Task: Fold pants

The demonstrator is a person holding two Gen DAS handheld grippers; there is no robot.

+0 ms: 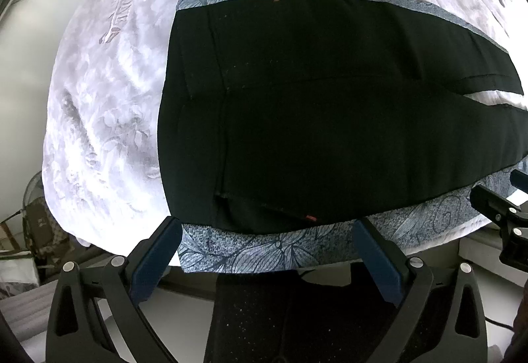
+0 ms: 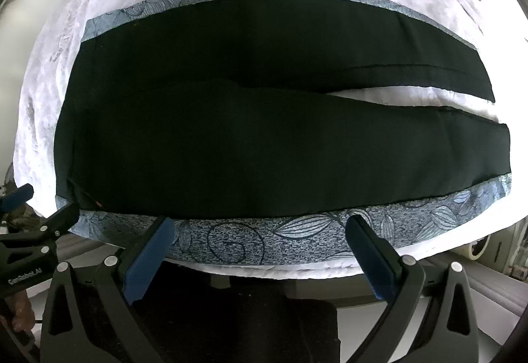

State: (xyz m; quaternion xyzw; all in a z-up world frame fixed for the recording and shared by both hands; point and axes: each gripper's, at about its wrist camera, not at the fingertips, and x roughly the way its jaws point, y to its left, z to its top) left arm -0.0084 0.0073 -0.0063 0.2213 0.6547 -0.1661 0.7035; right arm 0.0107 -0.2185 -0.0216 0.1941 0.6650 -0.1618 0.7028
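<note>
Black pants (image 1: 313, 118) lie flat on a blue patterned cloth (image 1: 250, 252) on a bed, waistband to the left, two legs running right. They fill the right wrist view (image 2: 264, 138) too, with a gap between the legs at the right. My left gripper (image 1: 267, 231) is open and empty, just short of the near waist edge of the pants. My right gripper (image 2: 260, 227) is open and empty, over the cloth's near border by the near leg. The right gripper also shows at the right edge of the left wrist view (image 1: 495, 198).
A white floral bedspread (image 1: 109, 105) covers the bed around the cloth. The bed's near edge and a dark seat (image 2: 250, 320) lie below the grippers. Bags and clutter (image 1: 36, 231) sit on the floor at the left.
</note>
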